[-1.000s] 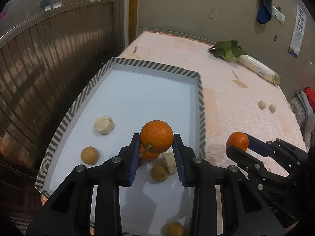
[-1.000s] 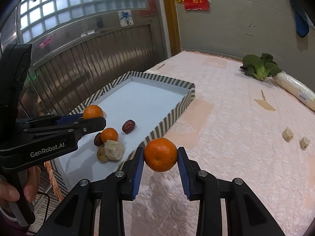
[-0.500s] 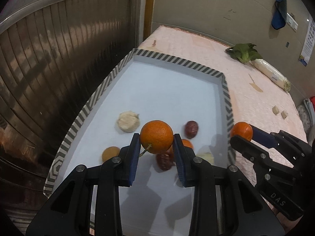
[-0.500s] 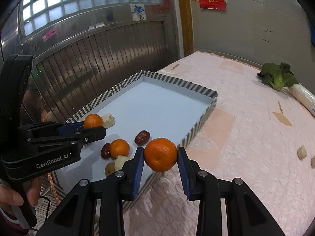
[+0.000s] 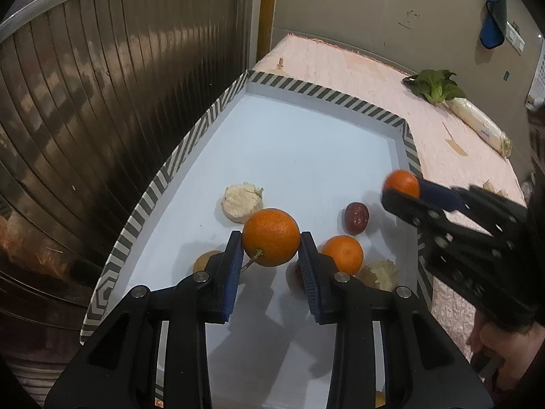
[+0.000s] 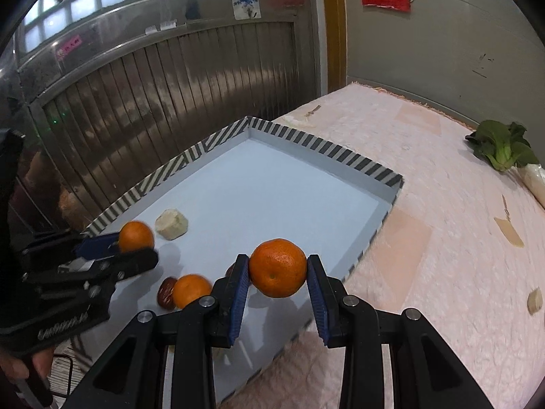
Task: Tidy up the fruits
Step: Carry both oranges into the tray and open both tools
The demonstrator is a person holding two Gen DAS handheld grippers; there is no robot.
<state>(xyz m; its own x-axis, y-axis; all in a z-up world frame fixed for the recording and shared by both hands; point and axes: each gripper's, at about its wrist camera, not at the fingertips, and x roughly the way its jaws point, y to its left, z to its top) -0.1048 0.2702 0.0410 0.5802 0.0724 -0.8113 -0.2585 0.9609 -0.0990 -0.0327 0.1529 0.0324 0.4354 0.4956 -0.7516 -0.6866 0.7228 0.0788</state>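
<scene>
My left gripper [image 5: 271, 259] is shut on an orange with a stem [image 5: 271, 237], held above the near part of the striped-rim tray [image 5: 327, 97]. My right gripper [image 6: 277, 284] is shut on a mandarin [image 6: 277, 268], held over the tray's right side; it also shows in the left wrist view [image 5: 402, 184]. On the tray floor lie a loose orange [image 5: 342, 254], a red date [image 5: 356, 217], a pale cut piece [image 5: 241, 201] and a brownish round fruit [image 5: 204, 261].
The tray sits on a pink cloth-covered table [image 6: 442, 225]. A bok choy [image 6: 500, 148] and a white radish [image 5: 477, 124] lie far right, with small pale pieces [image 6: 534, 301] on the cloth. A metal shutter [image 5: 102, 102] runs along the left.
Both grippers have moved forward and left over the tray, each still holding its fruit. The right gripper crossed from outside the tray's rim to above its floor.
</scene>
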